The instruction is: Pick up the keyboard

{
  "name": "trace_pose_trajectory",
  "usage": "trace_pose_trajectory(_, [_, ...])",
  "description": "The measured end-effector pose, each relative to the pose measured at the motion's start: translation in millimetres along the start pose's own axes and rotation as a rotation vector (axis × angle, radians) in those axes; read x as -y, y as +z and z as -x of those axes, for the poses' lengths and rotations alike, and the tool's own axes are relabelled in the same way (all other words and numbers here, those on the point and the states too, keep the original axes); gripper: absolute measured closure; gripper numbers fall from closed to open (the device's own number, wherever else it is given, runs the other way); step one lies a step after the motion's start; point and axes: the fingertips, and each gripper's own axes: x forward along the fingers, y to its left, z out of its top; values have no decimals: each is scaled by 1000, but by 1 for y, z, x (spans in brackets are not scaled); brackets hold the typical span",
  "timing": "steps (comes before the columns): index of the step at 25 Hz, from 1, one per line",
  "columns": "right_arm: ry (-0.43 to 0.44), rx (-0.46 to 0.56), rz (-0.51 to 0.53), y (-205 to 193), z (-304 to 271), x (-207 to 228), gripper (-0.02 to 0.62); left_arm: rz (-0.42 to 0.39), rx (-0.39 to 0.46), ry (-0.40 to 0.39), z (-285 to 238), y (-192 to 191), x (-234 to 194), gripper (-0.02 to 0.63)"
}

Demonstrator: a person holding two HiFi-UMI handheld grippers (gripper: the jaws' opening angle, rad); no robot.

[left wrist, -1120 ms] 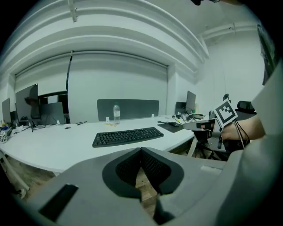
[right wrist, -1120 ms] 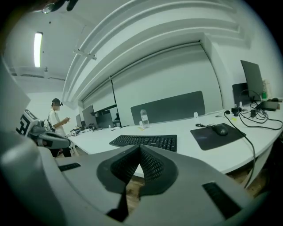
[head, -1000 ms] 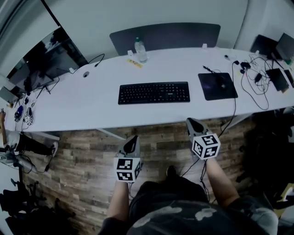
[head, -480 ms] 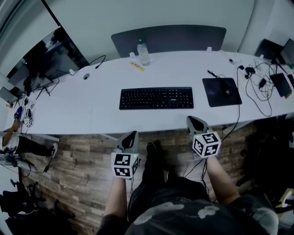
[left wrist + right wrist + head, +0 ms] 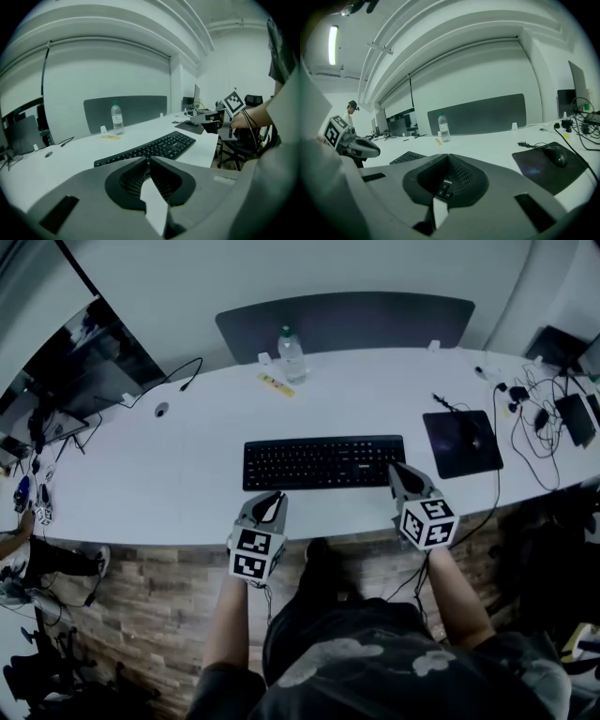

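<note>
Both grippers have travelled forward since the earlier frame, from over the wood-look floor up to the front edge of the desk (image 5: 187, 465), and the keyboard (image 5: 323, 462) now sits lower and nearer in my head view. It lies flat near the middle of the desk, long side facing me. My left gripper (image 5: 274, 495) has its tip just short of the near edge at the keyboard's left end. My right gripper (image 5: 394, 468) hangs over the near right corner. Each pair of jaws is pressed fully together with nothing between them, so neither can take anything yet. To do this approach well I would part both sets of jaws first, then straddle the keyboard's front lip near each end and lift evenly, since a one-sided pull would probably tilt or skid it. It looks like a thin, rigid slab of matte black plastic with low keys, resting on a smooth white top that offers little friction. The ribbed pads should bite on the edge, though the low profile leaves little to pinch.
</note>
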Motion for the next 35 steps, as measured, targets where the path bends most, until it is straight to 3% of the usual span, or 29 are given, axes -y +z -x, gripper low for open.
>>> trace_pose_trajectory(1, [-8,-4,-2,3,-9,3,594,-37,-16,-27,-9,1,-6,581])
trace_pose_trajectory(5, [-37,-15,-10,15,-43,13,595,-211,-118,-171,-42,-4,-18,378])
trace_pose_trajectory(10, [-49,-39,0,27,-81,15,595,-455,-267,-330,-74,-20,-32,195])
trace_pose_trajectory(16, [-79,-65,3,37,-116,22,595,-637,-453,-458,-106,-39,-58,99])
trace_pose_trajectory(24, [-112,-94,5,41,-145,27,595,-640,-635,-592,-128,-67,-72,31])
trace_pose_trajectory(35, [-122,-139,28,38,-160,24,595,-685,-758,-692,-138,-74,-65,17])
